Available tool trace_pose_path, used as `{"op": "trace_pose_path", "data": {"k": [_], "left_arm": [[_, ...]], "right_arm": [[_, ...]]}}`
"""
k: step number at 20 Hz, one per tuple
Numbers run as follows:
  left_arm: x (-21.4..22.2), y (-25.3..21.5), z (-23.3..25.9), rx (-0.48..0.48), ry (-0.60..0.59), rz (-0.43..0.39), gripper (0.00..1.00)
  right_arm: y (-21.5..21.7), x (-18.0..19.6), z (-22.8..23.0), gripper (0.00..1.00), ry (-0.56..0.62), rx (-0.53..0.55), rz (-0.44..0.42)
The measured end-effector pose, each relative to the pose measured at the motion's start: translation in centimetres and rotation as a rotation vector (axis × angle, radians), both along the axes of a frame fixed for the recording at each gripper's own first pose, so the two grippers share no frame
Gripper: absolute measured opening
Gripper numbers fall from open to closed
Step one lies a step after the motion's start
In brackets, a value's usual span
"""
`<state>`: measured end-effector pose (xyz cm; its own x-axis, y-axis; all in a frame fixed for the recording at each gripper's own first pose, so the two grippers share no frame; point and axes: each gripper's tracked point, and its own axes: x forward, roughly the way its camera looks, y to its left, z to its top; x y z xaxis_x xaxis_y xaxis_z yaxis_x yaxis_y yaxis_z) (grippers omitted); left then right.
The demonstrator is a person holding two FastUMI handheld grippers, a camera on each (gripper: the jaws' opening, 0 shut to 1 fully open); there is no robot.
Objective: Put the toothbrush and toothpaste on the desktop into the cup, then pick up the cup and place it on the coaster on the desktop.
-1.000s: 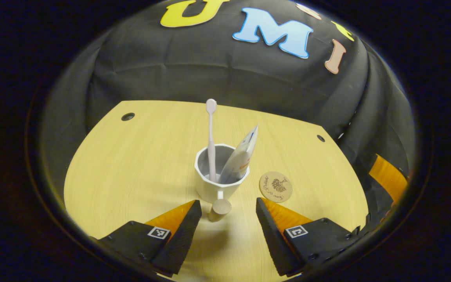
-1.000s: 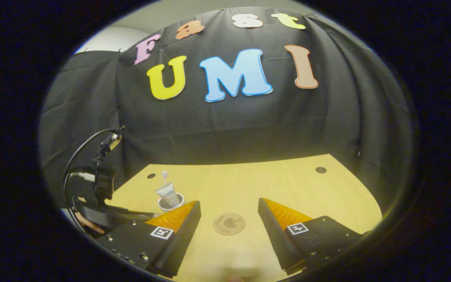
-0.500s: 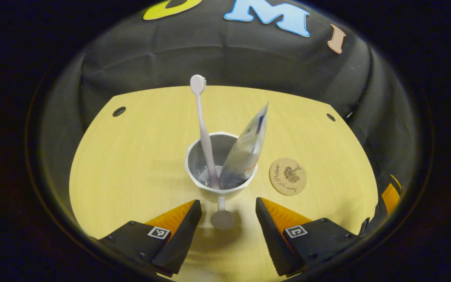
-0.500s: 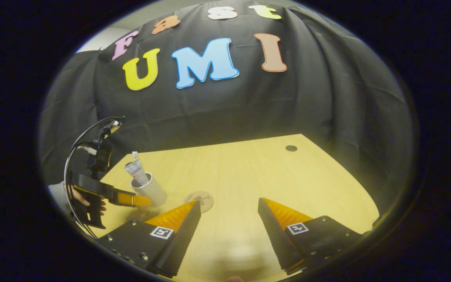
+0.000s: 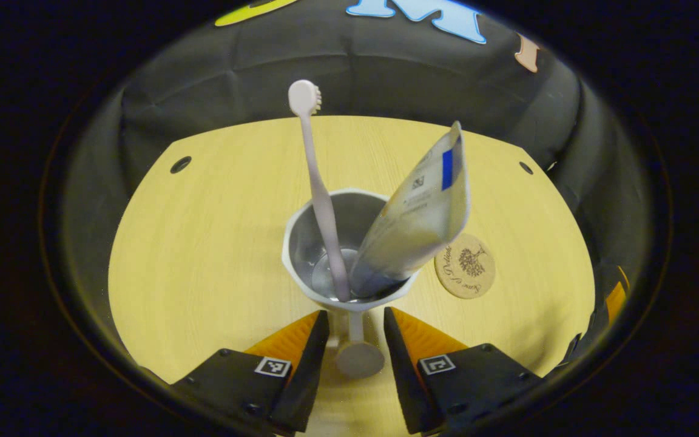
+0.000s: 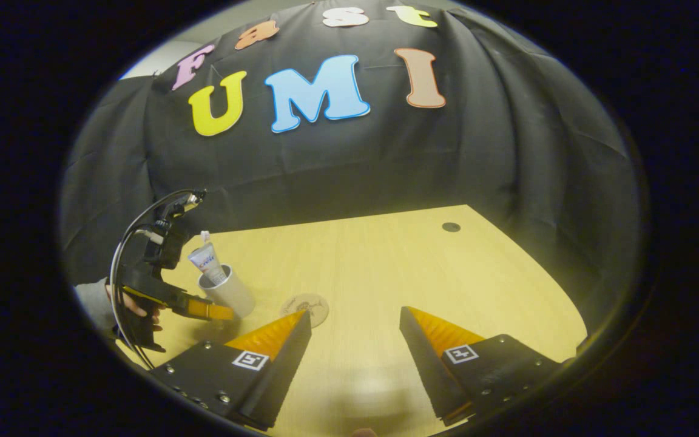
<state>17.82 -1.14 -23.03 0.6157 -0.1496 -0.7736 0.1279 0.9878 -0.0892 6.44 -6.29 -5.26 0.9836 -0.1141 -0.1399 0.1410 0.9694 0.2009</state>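
now the left claw (image 5: 355,331) has its fingers around the cup's handle (image 5: 357,355), though contact isn't clear. toothbrush (image 5: 319,188) and toothpaste (image 5: 416,218) stand in the cup (image 5: 301,243), coaster (image 5: 465,274) just beside on the table (image 5: 204,243). right claw (image 6: 354,340) hangs spread, holding nothing.

This is a staged recording booth, more a lab set-up than a home. A black cloth wall (image 6: 337,164) hangs in folds past the far edge of a pale wooden desk (image 6: 386,267) with cable holes (image 6: 450,227) near its back corners. A strip of plain room wall (image 6: 161,57) shows above the cloth. Ahead of the left tongs (image 5: 355,331) stand bathroom props: a cup (image 5: 316,243) and, just right of it, a round coaster (image 5: 465,274).
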Motion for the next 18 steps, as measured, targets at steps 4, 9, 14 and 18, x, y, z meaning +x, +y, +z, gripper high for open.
{"op": "trace_pose_path", "data": {"k": [4,9,14,18], "left_arm": [[0.0,0.0,-1.0,-0.005,0.026,0.003,0.49],[0.0,0.6,-1.3,0.054,0.027,-0.003,0.45],[0.1,0.6,-1.1,0.079,-0.002,-0.019,0.39],[0.3,0.5,-1.1,0.102,-0.074,-0.036,0.3]], "right_arm": [[0.2,0.4,-0.2,0.9,0.014,-0.001,0.002],[0.4,0.3,-0.5,0.9,0.03,-0.002,0.002],[0.5,0.4,-1.0,0.9,0.046,0.01,0.007],[0.4,0.3,-1.0,0.9,0.051,0.018,0.007]]}}
